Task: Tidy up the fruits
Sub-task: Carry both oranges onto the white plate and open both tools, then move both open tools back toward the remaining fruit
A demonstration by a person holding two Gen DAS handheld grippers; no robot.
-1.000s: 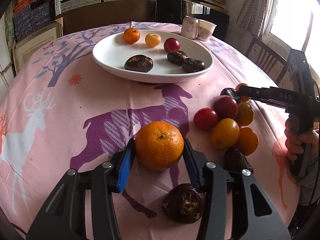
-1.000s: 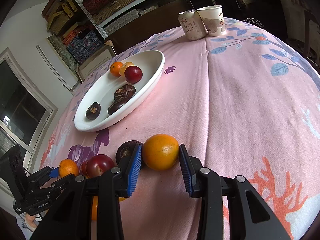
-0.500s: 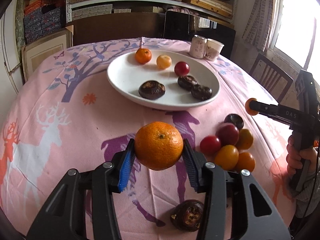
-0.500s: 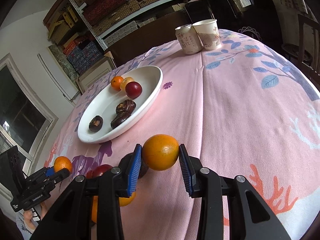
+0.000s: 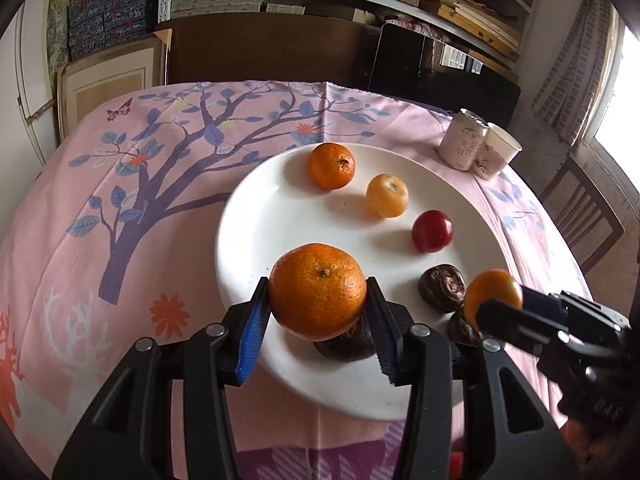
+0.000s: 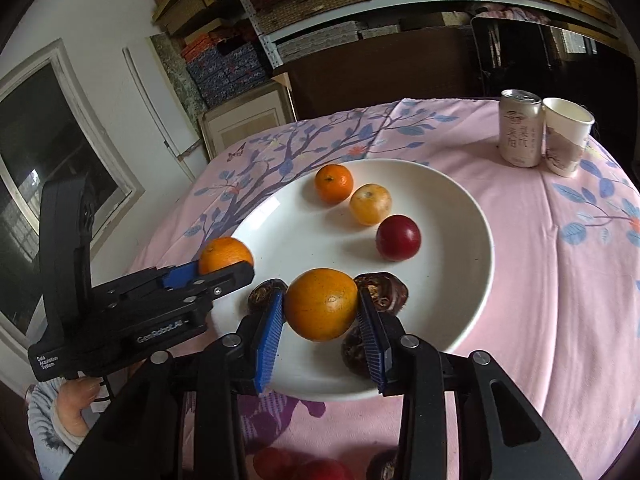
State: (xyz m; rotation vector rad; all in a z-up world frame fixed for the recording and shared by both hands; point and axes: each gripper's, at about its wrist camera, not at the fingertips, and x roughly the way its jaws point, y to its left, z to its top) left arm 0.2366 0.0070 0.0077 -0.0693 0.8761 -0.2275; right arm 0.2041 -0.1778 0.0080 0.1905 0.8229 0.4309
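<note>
We are grasping a mandarin [image 5: 317, 291] in the left gripper [image 5: 317, 316] and a smooth orange fruit [image 6: 321, 303] in the right gripper [image 6: 321, 320]. Both are hanging over the near part of the white plate [image 5: 248, 216], whose bare patch is lying just beyond the mandarin, to the far left.

You see a glossy white glazed plate [image 5: 248, 216] at frame centre, on matt pink printed cloth [image 5: 120, 208]; the held mandarin [image 5: 318, 290] has dimpled, slightly shiny peel.

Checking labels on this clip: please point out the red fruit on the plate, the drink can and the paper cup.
red fruit [image 6: 398, 237], right wrist view, centre of its skin
drink can [image 6: 520, 133], right wrist view, printed side
paper cup [image 6: 567, 142], right wrist view, outer wall
</note>
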